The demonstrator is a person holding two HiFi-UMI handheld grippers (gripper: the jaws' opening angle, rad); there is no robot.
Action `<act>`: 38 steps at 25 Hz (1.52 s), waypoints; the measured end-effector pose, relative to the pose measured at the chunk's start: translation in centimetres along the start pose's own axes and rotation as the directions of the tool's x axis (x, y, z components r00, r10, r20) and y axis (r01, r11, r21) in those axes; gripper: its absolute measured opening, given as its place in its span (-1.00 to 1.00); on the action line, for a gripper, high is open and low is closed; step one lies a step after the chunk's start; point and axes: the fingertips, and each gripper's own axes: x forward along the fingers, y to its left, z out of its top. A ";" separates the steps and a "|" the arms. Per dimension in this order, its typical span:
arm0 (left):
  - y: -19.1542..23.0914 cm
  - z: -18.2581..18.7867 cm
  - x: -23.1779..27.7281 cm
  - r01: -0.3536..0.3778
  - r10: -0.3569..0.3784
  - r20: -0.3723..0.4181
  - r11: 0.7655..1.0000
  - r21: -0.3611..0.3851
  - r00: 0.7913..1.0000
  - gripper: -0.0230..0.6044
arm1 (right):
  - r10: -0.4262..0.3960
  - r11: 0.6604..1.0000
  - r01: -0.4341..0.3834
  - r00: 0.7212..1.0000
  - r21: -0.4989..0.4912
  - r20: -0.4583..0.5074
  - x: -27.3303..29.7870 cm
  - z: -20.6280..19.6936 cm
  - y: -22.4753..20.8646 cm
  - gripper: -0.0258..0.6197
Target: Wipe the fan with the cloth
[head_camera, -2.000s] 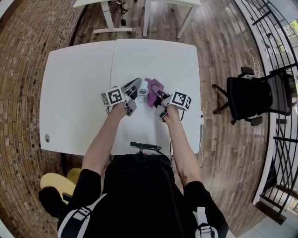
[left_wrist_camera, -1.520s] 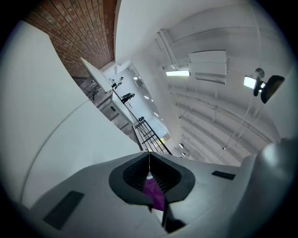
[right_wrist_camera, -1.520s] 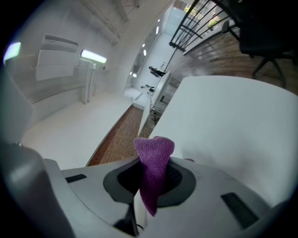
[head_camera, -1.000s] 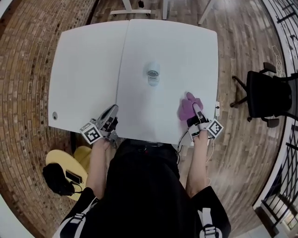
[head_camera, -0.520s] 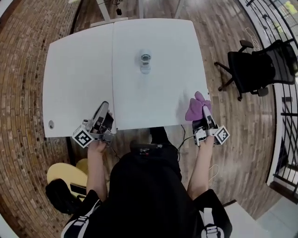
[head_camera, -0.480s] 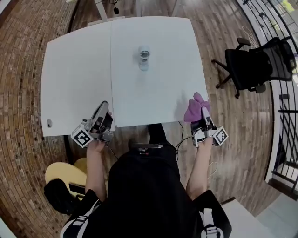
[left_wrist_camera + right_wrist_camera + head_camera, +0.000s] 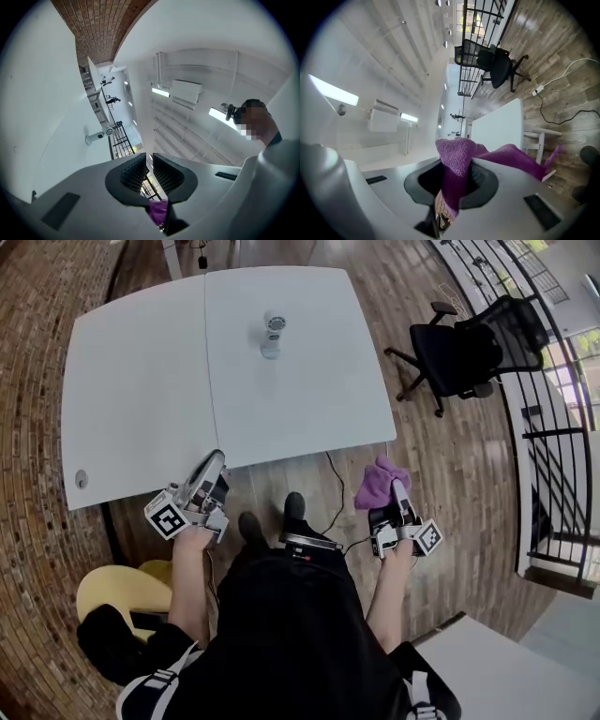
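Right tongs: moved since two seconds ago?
Yes. The right tongs, shut on the purple cloth, were beside the fan over the table; now they are off its near edge, above the floor.

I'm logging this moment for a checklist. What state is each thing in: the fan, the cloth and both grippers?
fan: on the table, untouched.
left gripper: empty, jaws just opening, narrow gap.
right gripper: shut on the cloth.
cloth: bunched, held off the table, over the floor.

Black short-sleeved shirt (image 7: 281,634), dark shoes (image 7: 293,509)
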 end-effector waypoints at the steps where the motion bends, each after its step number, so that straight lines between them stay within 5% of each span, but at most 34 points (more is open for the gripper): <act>1: -0.4 -0.1 0.1 0.014 -0.014 0.006 1.000 -0.003 1.000 -0.81 | 0.015 1.000 -0.015 1.000 -0.013 -0.013 0.3 -0.2 0.8 -0.75; 9: -4.6 -2.3 1.1 0.052 -0.051 -0.017 0.995 0.089 0.999 -0.78 | 0.158 0.986 -0.163 0.979 -0.031 -0.131 3.5 -0.5 5.5 -0.75; 16: -8.2 -5.9 2.0 0.014 -0.014 0.001 0.990 0.140 1.000 -0.78 | 0.297 0.953 -0.301 0.930 0.014 -0.218 2.8 0.1 6.4 -0.75; 31: -14.2 -13.2 3.0 -0.082 0.072 0.060 0.977 0.198 0.996 -0.78 | 0.410 0.912 -0.386 0.841 0.138 -0.353 0.5 1.5 5.9 -0.75; 38: -14.5 -14.3 1.9 -0.094 0.086 0.056 0.979 0.178 0.995 -0.78 | 0.417 0.908 -0.400 0.835 0.124 -0.358 -0.6 1.3 6.5 -0.75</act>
